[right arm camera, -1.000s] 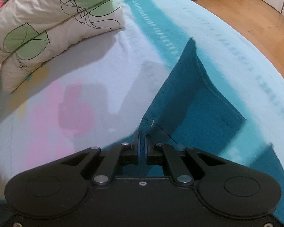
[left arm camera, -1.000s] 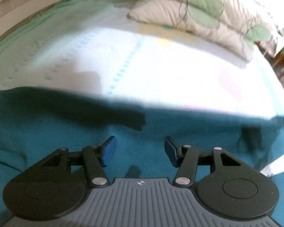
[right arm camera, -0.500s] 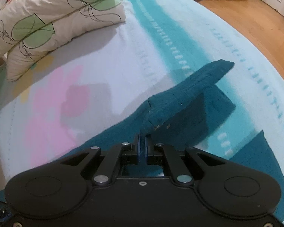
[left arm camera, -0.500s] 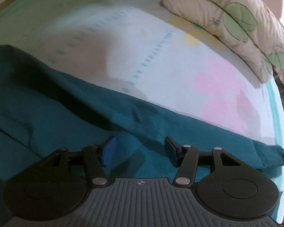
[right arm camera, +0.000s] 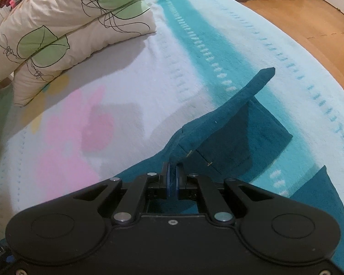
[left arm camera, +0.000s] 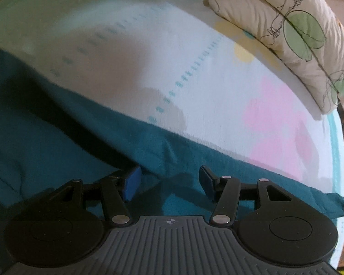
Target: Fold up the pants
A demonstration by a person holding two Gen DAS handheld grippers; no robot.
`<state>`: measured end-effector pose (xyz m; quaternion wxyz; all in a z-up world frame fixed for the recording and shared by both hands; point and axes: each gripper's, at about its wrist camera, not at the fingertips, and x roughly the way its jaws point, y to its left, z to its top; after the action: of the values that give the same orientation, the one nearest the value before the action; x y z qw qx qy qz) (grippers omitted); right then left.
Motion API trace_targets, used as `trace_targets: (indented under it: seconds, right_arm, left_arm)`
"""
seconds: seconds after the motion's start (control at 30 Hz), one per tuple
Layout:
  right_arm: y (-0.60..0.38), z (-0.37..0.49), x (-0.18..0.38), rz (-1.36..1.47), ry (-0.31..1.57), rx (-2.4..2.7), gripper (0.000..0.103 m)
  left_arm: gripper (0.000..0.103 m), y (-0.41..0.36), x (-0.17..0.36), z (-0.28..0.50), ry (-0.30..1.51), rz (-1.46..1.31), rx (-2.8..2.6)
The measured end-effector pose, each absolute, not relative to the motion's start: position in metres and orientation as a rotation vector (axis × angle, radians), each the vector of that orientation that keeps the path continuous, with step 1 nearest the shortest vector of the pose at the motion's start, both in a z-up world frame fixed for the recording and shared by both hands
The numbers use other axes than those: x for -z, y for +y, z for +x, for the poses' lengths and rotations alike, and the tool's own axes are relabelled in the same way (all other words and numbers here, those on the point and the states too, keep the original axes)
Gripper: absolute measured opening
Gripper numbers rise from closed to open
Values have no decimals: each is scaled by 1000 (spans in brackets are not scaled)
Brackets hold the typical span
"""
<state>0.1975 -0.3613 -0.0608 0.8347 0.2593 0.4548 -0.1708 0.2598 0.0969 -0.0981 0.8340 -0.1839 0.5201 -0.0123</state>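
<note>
Home bedroom: blanketed bed (right arm camera: 149, 96), pillows (right arm camera: 64, 23).

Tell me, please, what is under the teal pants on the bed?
The teal pants lie on a bed blanket with pink, white and turquoise areas, which shows all around them. The blanket directly beneath is covered. The right tool pinches and lifts one edge; a lower pants layer shows underneath.

The right gripper (right arm camera: 172, 176) pinches a bit of the teal pants (right arm camera: 227, 133) w/ its jaws closed tight. The cloth lifts up from the blanket (right arm camera: 149, 87) to a point. Two leaf pillows (right arm camera: 64, 25) sit far back, wood floor (right arm camera: 309, 20) beyond.
</note>
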Motion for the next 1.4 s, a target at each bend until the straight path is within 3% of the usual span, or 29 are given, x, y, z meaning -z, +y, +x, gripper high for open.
trace_targets:
  seconds: [0.53, 0.57, 0.6, 0.67, 1.07, 1.2, 1.4]
  right_arm:
    - [-362, 192, 60, 556, 966, 351, 8]
    - [-362, 190, 61, 560, 970, 352, 8]
    - [-362, 188, 62, 564, 971, 352, 8]
    - [-361, 181, 64, 570, 970, 349, 8]
    - [-367, 54, 19, 601, 890, 329, 8]
    - [-368, 4, 27, 618, 936, 326, 9]
    - [-369, -36, 85, 691, 1119, 329, 11]
  left_arm:
    - [54, 105, 101, 287, 1043, -467, -81]
    - [46, 104, 100, 289, 1040, -457, -82]
    - [22, 104, 98, 291, 1037, -450, -70]
    - [7, 101, 91, 290, 1033, -434, -51]
    - [6, 74, -29, 150, 897, -246, 69]
    - [6, 76, -18, 102, 963, -216, 83]
    - [6, 86, 39, 71, 1127, -267, -9]
